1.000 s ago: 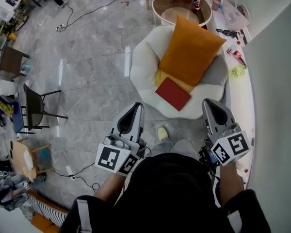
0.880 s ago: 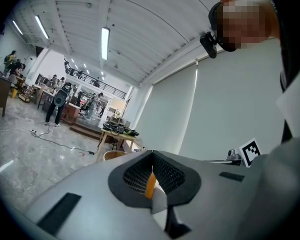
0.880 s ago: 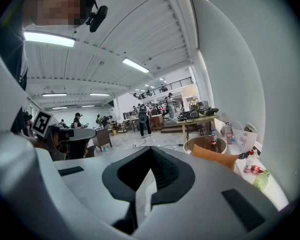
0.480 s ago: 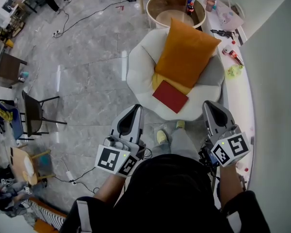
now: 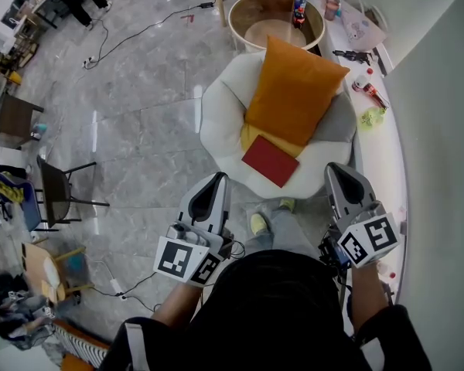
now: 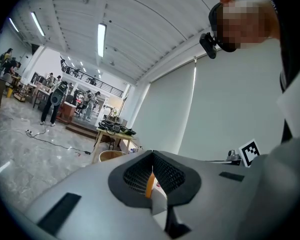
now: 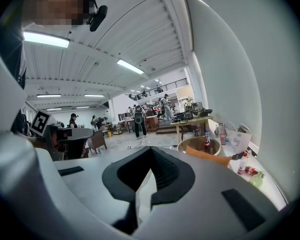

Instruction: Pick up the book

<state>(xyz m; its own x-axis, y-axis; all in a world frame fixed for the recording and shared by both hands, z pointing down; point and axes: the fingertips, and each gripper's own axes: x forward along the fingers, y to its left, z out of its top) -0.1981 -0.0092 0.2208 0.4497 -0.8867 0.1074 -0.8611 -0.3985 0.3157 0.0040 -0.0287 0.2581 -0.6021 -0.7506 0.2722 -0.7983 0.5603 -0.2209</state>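
A dark red book [image 5: 271, 161] lies flat on the front of a white round armchair [image 5: 224, 122], partly on a yellow cushion and below a large orange pillow [image 5: 292, 91]. My left gripper [image 5: 213, 185] is held near the chair's front left edge, jaws shut and empty. My right gripper [image 5: 339, 175] is at the chair's front right, also shut with nothing in it. Both point level toward the chair, short of the book. In the left gripper view a sliver of the orange pillow [image 6: 149, 184] shows through the closed jaws. The orange pillow [image 7: 210, 156] peeks above the jaws in the right gripper view.
A round wooden tub [image 5: 274, 18] stands behind the armchair. A white ledge [image 5: 387, 130] along the right wall carries bottles and small items. Cables cross the grey marble floor [image 5: 139, 114]; dark chairs [image 5: 58, 188] stand at the left. My feet [image 5: 259, 224] are just before the armchair.
The armchair and book have shifted slightly up and left in the head view as I step closer. Both grippers stay shut in front of me.
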